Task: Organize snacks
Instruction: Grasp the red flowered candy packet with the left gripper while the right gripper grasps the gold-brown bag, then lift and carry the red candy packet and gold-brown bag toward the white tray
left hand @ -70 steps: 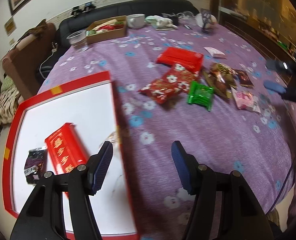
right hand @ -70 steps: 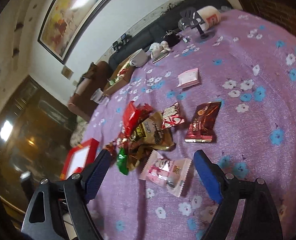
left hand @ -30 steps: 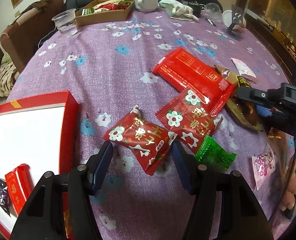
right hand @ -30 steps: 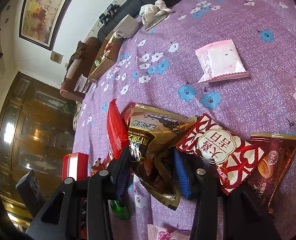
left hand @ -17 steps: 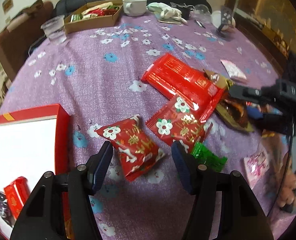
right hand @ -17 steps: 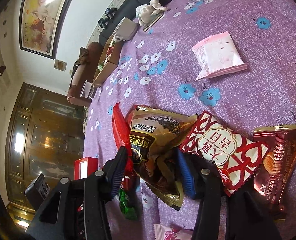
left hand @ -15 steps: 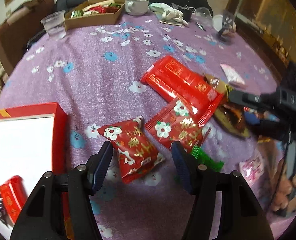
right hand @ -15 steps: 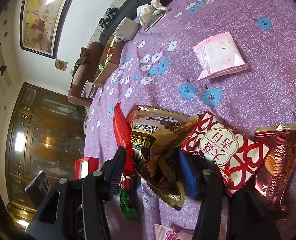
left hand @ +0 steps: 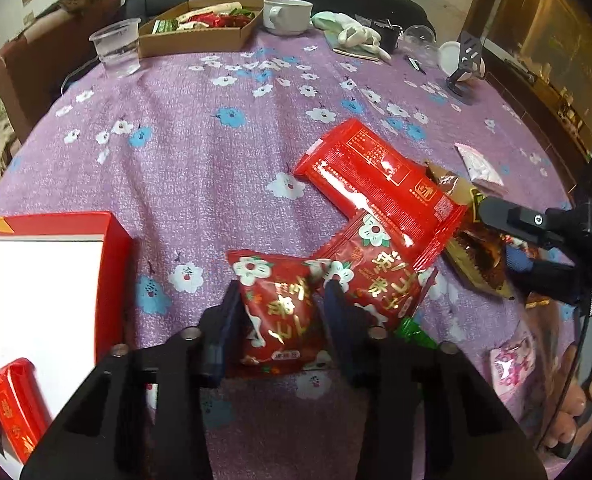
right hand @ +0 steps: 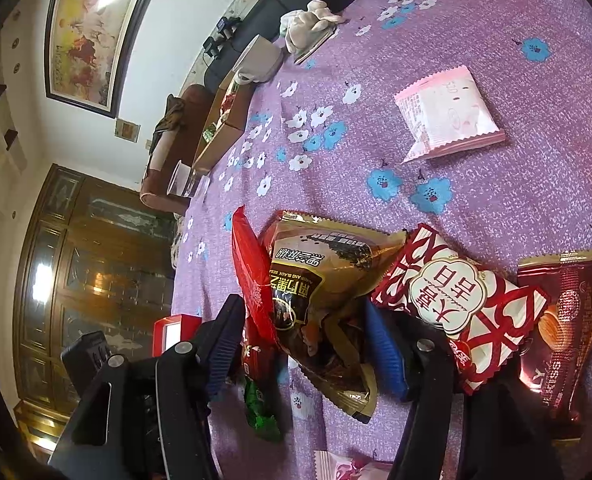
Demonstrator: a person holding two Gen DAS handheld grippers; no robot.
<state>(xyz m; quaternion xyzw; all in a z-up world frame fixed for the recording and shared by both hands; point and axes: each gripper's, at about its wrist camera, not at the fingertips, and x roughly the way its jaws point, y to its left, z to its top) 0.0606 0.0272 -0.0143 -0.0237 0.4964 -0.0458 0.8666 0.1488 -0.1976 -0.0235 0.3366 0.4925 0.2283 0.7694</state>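
Snack packets lie on the purple flowered tablecloth. My left gripper (left hand: pixel 281 316) has its fingers closed against both sides of a red flower-print packet (left hand: pixel 281 312). A second red flower packet (left hand: pixel 376 276) and a long red packet (left hand: pixel 380 188) lie just beyond. A red box (left hand: pixel 35 300) with a white inside at the left holds a red packet (left hand: pixel 13 404). My right gripper (right hand: pixel 304 344) straddles a gold-brown packet (right hand: pixel 320 300), its fingers near both sides; contact is unclear. A red-and-white packet (right hand: pixel 456 300) lies to its right.
A pink packet (right hand: pixel 448 116), a dark red almond packet (right hand: pixel 568 320) and a green packet (right hand: pixel 259 412) lie nearby. At the far side stand a cardboard tray of snacks (left hand: pixel 199 28), a plastic cup (left hand: pixel 117 52) and a white mug (left hand: pixel 287 16).
My left gripper moved forward over the red flower packet and closed in on it. My right gripper stayed around the gold-brown packet.
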